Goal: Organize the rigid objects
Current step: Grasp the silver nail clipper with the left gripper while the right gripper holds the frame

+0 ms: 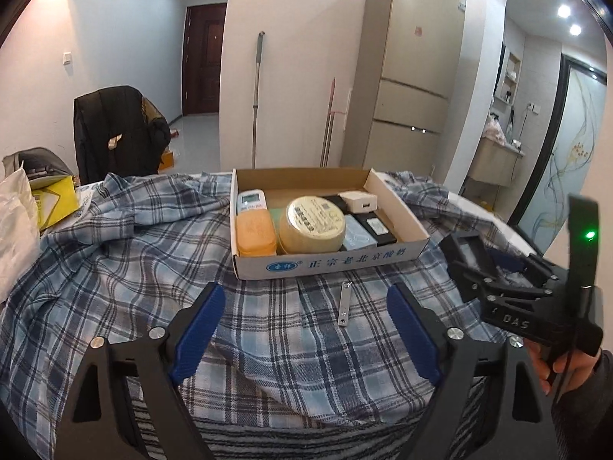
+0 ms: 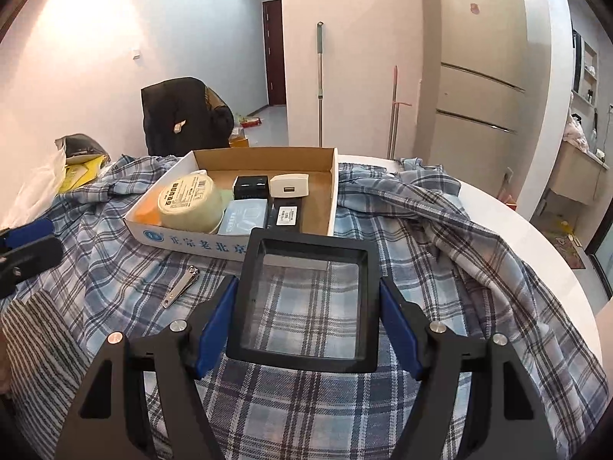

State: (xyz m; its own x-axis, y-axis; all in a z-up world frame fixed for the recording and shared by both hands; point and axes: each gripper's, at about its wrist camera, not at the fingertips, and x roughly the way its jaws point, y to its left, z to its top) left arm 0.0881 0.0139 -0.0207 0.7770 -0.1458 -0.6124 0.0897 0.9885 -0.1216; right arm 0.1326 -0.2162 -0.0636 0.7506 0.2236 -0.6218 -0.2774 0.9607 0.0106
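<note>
A cardboard tray sits on a plaid cloth and holds a round yellow tub, an orange case, a remote, a white charger, a blue box and black boxes. A metal nail clipper lies in front of the tray. My right gripper is shut on a square black-framed clear box, held just before the tray; it shows in the left wrist view. My left gripper is open and empty, near the clipper.
The plaid shirt covers a white round table. Bags and a yellow box lie at the far left. A chair with a dark jacket, a fridge and mop handles stand behind.
</note>
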